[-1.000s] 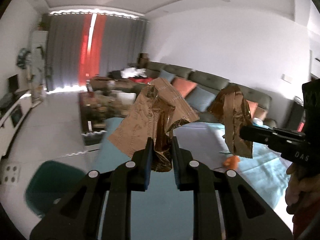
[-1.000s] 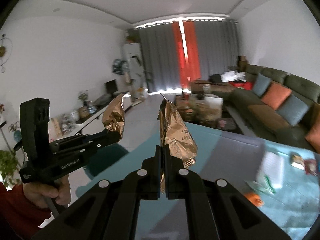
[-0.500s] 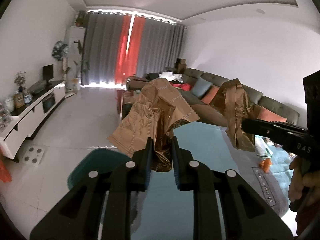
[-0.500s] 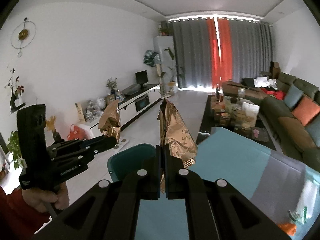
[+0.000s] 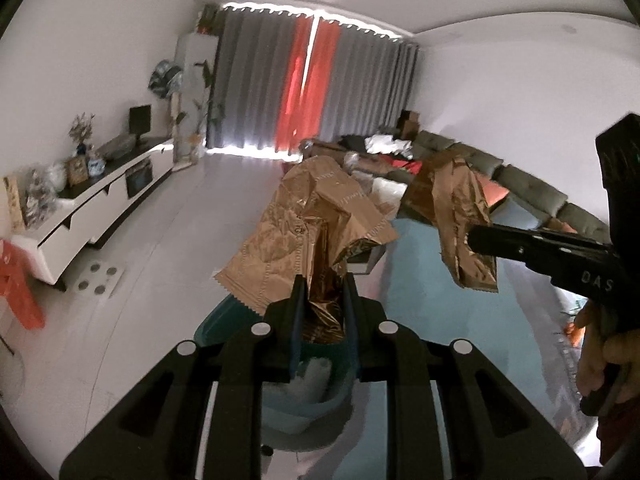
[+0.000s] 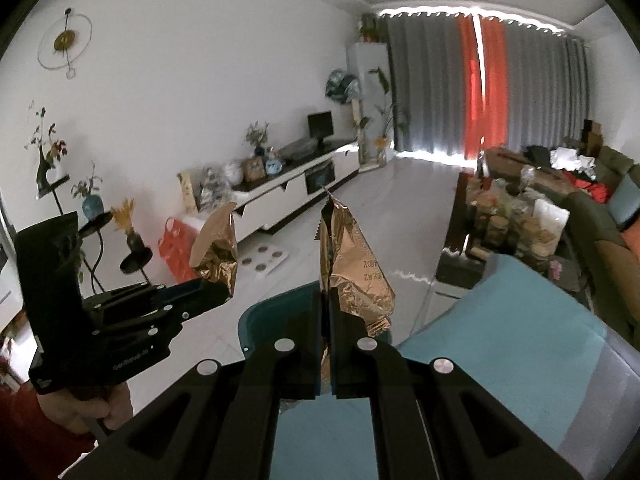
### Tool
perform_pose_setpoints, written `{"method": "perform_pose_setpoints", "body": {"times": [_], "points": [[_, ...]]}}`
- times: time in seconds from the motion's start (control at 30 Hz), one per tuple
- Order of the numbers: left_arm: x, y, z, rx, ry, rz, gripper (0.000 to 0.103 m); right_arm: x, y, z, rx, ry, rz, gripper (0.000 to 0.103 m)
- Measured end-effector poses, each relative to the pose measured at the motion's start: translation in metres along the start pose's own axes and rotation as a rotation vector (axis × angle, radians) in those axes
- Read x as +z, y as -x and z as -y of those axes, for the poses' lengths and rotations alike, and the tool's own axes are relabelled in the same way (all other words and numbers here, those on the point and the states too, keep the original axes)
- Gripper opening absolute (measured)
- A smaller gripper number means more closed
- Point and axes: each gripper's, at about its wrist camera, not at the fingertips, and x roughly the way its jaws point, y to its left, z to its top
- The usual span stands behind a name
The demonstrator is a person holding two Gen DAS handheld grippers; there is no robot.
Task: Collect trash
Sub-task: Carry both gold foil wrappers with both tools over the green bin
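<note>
My left gripper point(image 5: 322, 280) is shut on a crumpled gold foil wrapper point(image 5: 308, 224) that stands up between its fingers. My right gripper point(image 6: 326, 294) is shut on a second gold foil wrapper point(image 6: 356, 272). Each gripper shows in the other's view: the right gripper point(image 5: 476, 236) with its gold wrapper point(image 5: 456, 216) at right, the left gripper point(image 6: 224, 290) with its gold wrapper point(image 6: 216, 248) at left. A teal bin point(image 5: 316, 376) sits on the floor just below my left gripper, with pale trash inside. The same teal bin point(image 6: 272, 320) lies under my right fingers.
A teal and grey rug point(image 6: 500, 344) covers the floor to the right. A cluttered dark coffee table point(image 6: 508, 220) and a green sofa point(image 5: 532, 196) stand beyond it. A white TV cabinet point(image 5: 100, 208) runs along the left wall. An orange item point(image 5: 20, 284) sits at far left.
Both grippers have swung left, away from the rug and sofa toward the open floor, each still holding its wrapper. The teal bin has come in under the fingertips.
</note>
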Motion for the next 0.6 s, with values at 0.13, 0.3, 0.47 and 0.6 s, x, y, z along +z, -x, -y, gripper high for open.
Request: {"method": "perform_pose_setpoints", "body": {"times": [0.13, 0.3, 0.47, 0.6], "points": [[-0.013, -0.018, -0.01, 0.014, 0.019, -0.042, 0.019, 0.002, -0.031, -0.004, 0.025, 0.005, -0.054, 0.002], [-0.02, -0.046, -0.006, 0.022, 0.04, -0.086, 0.019, 0.003, -0.06, -0.01, 0.048, 0.01, -0.107, 0.002], [-0.029, -0.067, -0.008, 0.023, 0.057, -0.119, 0.019, 0.004, -0.082, -0.008, 0.065, 0.002, -0.154, 0.002], [-0.032, -0.083, -0.008, 0.016, 0.063, -0.141, 0.019, 0.004, -0.099, -0.006, 0.071, -0.002, -0.193, 0.002]]}}
